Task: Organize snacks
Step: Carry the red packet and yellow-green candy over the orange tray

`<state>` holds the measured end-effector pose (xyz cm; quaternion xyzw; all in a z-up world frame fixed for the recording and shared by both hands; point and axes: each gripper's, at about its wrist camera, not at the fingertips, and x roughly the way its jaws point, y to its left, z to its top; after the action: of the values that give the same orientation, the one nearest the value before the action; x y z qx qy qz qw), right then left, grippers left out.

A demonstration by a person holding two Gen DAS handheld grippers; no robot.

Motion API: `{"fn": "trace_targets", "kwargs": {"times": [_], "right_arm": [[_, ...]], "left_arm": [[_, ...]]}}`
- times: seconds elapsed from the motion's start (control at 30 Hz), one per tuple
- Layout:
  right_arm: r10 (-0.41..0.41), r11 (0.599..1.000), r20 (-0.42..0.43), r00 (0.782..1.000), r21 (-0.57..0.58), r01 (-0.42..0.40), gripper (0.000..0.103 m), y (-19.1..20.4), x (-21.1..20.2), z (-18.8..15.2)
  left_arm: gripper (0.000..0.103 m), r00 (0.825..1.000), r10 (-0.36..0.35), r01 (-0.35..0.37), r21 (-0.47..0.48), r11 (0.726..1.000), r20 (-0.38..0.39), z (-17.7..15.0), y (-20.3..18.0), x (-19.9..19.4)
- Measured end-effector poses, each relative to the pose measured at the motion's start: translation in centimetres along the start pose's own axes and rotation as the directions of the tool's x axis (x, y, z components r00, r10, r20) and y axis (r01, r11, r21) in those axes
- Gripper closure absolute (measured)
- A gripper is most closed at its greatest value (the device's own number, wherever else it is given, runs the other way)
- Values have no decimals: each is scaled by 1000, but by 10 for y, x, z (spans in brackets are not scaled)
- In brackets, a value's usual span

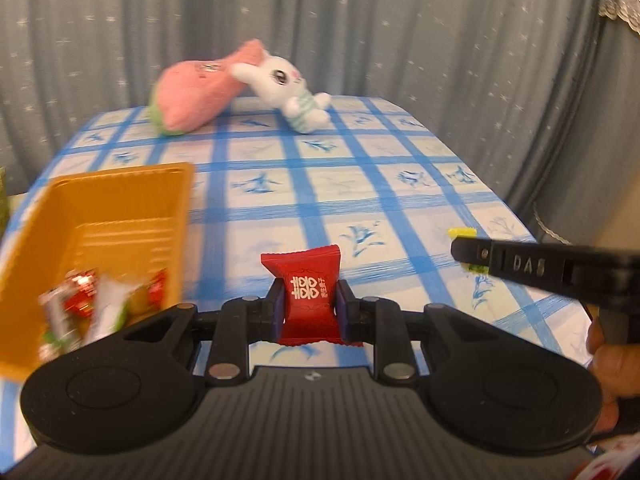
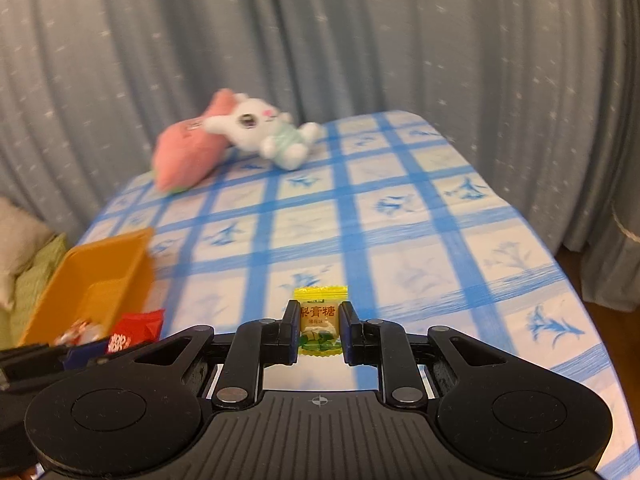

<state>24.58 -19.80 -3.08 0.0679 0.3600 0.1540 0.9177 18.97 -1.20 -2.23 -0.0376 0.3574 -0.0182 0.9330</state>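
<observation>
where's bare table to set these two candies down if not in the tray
The blue checked tablecloth is bare across its middle and right side, between the orange plastic tray on the left and the pink and white plush toys at the far edge. The tray's near end is crowded with wrapped snacks.

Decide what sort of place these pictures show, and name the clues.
Probably a home room: a table with a blue checked tablecloth, grey starred curtains behind it, and a plush rabbit beside a pink plush toy.
</observation>
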Motion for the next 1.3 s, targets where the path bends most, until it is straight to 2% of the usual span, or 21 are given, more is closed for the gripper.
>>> {"fn": "trace_targets", "kwargs": {"times": [0.3,0.6,0.93,1.3], "right_arm": [[96,994,-18,995,-59,-97,83,64,-32,-36],[176,974,-26,984,-142,-178,83,123,-56,-49],[235,944,-33,971,-230,-236,83,164,-64,-49],[266,920,-50,963,-286,-269,83,194,-51,-42]], "left_arm": [[80,997,77,-75,-70,995,31,-19,37,-67],[80,988,142,-133,-135,982,57,-33,75,-116],[80,979,190,-174,-193,966,69,-35,104,-140],[80,973,220,-197,-249,948,69,-27,139,-143]]}}
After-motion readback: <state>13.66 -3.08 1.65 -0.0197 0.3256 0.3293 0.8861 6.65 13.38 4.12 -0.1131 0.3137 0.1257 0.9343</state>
